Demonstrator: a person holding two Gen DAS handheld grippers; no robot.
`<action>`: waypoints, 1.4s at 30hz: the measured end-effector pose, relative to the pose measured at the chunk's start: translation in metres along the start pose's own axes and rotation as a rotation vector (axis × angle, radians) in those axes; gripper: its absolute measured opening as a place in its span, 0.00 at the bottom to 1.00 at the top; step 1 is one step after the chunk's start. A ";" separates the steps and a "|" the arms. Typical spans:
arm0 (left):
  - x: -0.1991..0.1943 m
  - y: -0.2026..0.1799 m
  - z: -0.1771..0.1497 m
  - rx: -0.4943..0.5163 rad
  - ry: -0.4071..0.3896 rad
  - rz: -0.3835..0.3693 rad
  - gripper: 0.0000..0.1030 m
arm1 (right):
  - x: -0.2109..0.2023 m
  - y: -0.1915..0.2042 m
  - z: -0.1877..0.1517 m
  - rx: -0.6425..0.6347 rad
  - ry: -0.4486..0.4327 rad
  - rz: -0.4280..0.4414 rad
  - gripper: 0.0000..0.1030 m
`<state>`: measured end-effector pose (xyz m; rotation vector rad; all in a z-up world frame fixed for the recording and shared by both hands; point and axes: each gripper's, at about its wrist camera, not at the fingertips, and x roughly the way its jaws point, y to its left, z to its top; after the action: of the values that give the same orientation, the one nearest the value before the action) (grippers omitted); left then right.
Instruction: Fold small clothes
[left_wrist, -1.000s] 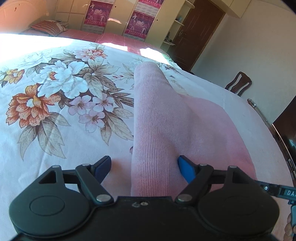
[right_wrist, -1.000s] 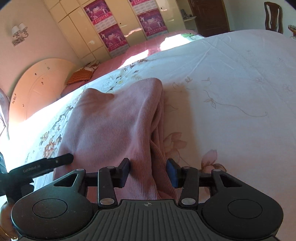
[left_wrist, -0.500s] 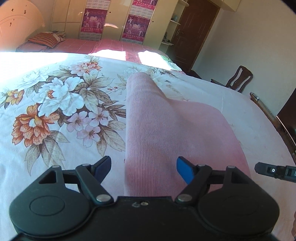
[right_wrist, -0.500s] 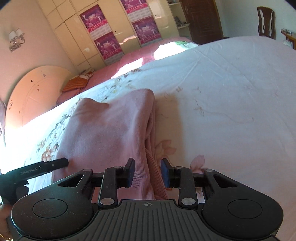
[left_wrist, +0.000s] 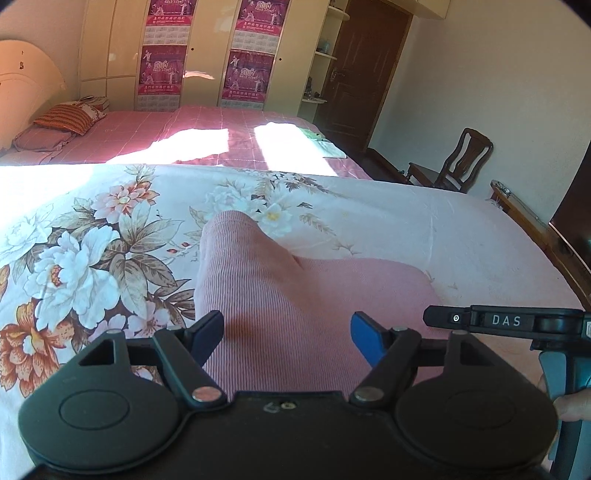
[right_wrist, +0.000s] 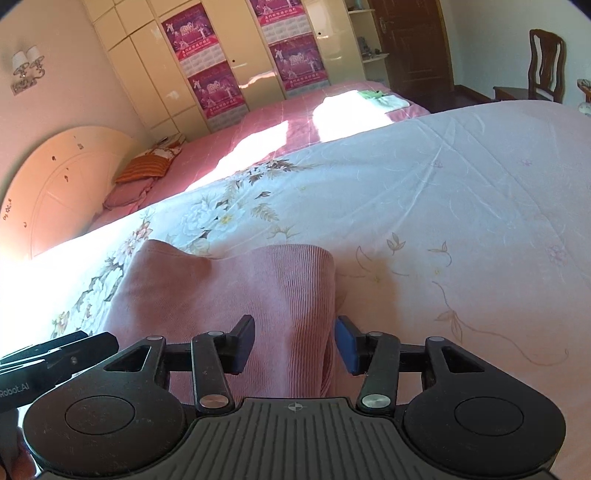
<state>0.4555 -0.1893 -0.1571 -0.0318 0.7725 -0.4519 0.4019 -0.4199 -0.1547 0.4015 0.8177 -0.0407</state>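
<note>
My left tongs (left_wrist: 286, 338) stand wide over the near edge of the pink ribbed garment (left_wrist: 295, 314), jaws just narrowing a little, pads clear of the cloth. The garment lies folded on the floral bedspread (left_wrist: 110, 240). My right tongs (right_wrist: 295, 341) straddle its right fold, jaws just reopened, pads not pressing.

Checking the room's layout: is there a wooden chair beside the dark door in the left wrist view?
Yes, a wooden chair stands right of the dark door.
</note>
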 end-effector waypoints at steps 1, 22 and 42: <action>0.008 0.002 0.001 0.001 0.011 0.012 0.69 | 0.007 -0.002 0.002 0.006 0.012 -0.003 0.46; 0.031 0.033 -0.015 -0.140 0.044 0.055 0.72 | 0.020 -0.020 0.004 -0.039 -0.065 0.018 0.33; -0.008 0.033 -0.062 -0.186 0.056 0.037 0.75 | -0.011 -0.018 -0.062 -0.063 0.013 0.011 0.21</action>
<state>0.4216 -0.1478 -0.2028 -0.1790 0.8668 -0.3458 0.3470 -0.4154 -0.1908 0.3474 0.8274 -0.0020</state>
